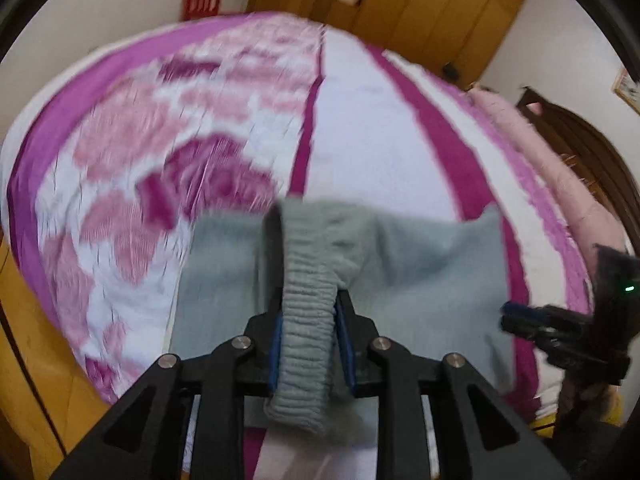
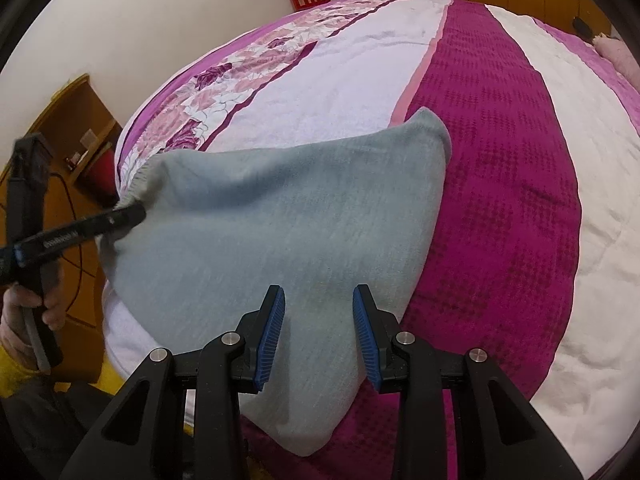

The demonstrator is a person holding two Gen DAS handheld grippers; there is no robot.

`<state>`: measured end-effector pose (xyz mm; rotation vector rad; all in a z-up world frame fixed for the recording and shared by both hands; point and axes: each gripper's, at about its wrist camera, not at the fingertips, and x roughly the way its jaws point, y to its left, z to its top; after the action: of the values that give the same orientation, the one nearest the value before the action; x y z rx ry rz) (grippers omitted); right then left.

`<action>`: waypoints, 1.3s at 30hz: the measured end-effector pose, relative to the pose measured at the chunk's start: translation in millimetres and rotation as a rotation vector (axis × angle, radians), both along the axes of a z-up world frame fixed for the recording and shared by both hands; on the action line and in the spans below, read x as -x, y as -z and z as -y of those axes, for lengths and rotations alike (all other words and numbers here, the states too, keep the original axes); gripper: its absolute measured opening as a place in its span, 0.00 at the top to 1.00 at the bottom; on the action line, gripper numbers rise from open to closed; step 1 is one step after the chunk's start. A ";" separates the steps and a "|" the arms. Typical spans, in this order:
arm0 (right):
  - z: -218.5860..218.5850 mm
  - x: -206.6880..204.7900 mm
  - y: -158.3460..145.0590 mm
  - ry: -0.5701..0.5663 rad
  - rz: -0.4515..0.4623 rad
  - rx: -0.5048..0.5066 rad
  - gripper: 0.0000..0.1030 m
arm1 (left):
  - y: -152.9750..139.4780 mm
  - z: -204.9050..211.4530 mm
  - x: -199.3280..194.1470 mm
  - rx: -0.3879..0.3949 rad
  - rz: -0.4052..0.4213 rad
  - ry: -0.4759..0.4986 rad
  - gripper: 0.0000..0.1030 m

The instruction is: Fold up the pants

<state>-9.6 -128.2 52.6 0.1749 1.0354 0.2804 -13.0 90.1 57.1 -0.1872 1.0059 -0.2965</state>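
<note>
Gripping the ribbed waistband [image 1: 306,344] near the bed's left edge, the left gripper [image 1: 307,312] raised that end, seemingly to begin a fold. The grey pants [image 2: 256,232] lay across the bedspread [image 2: 500,200]; the right gripper [image 2: 319,336] hung over them, jaws parted, empty.

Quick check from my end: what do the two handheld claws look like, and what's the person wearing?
Both are black plastic with silver pivot bolts and ribbed blue pads: left claw, right claw. The left claw's finger carries small white lettering; the right claw's body shows a green light. A yellow sleeve shows.
</note>
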 end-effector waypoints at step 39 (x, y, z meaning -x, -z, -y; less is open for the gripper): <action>-143.9 -133.3 14.5 -0.603 -0.022 0.112 0.87 | 19.7 -34.0 23.1 0.221 -0.040 -0.097 0.48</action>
<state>123.8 15.8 38.1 -0.2434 1.1057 0.7643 -36.1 124.1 37.4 -0.4430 0.9993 -0.3159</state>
